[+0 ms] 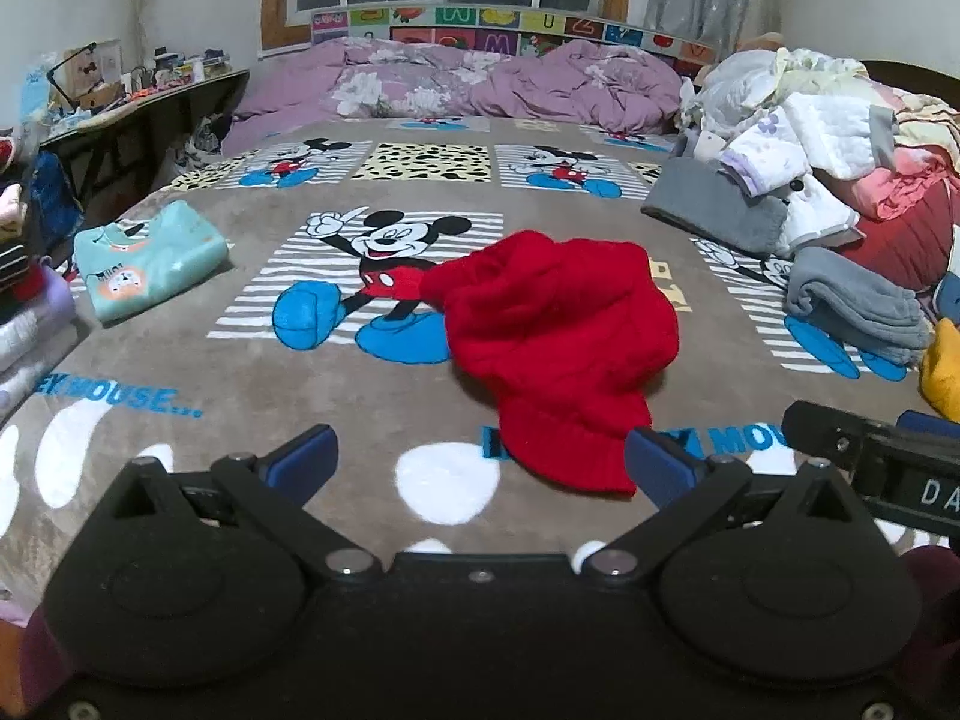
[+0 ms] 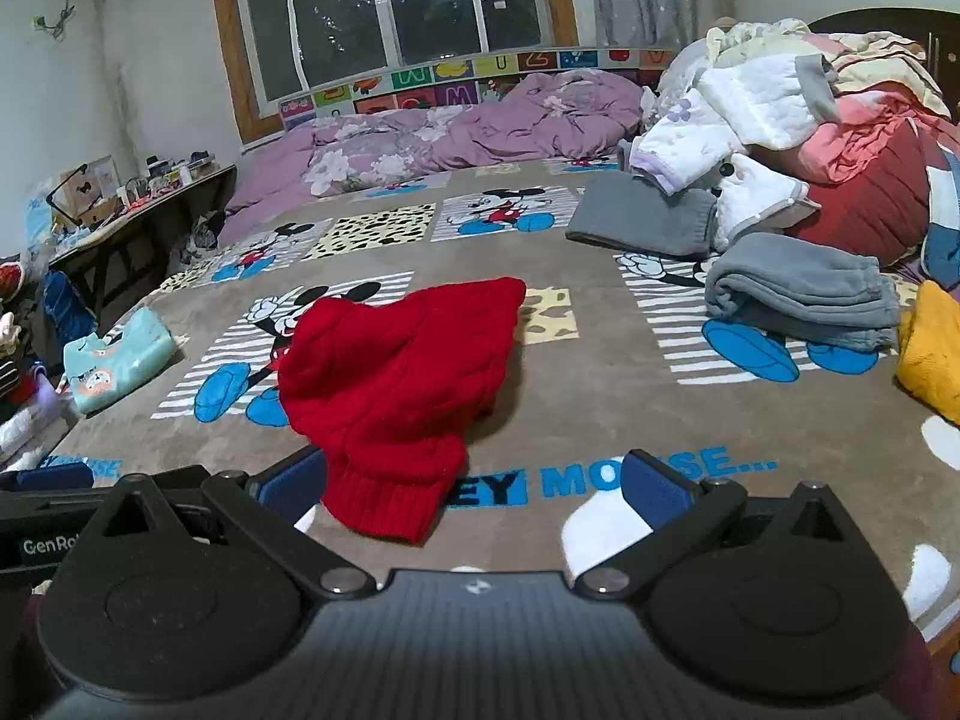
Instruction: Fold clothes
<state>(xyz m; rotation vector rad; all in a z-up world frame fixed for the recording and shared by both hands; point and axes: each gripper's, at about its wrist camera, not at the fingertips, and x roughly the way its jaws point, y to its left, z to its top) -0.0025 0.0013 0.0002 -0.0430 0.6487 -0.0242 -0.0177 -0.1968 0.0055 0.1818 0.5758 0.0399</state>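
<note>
Even indoor light fills both fisheye views. The window (image 2: 390, 6) is dark, with a small lamp glare at its top. The sweater (image 2: 396, 372) casts a soft shadow on the bed (image 2: 600, 408). Edges bend strongly; corners darken. Focus is fairly sharp.

A rumpled red sweater (image 2: 396, 396) lies on the bed (image 2: 600, 396). The right gripper (image 2: 474, 489) hovers over its ribbed hem, jaws wide apart, left pad (image 2: 288, 483) beside the hem.
</note>
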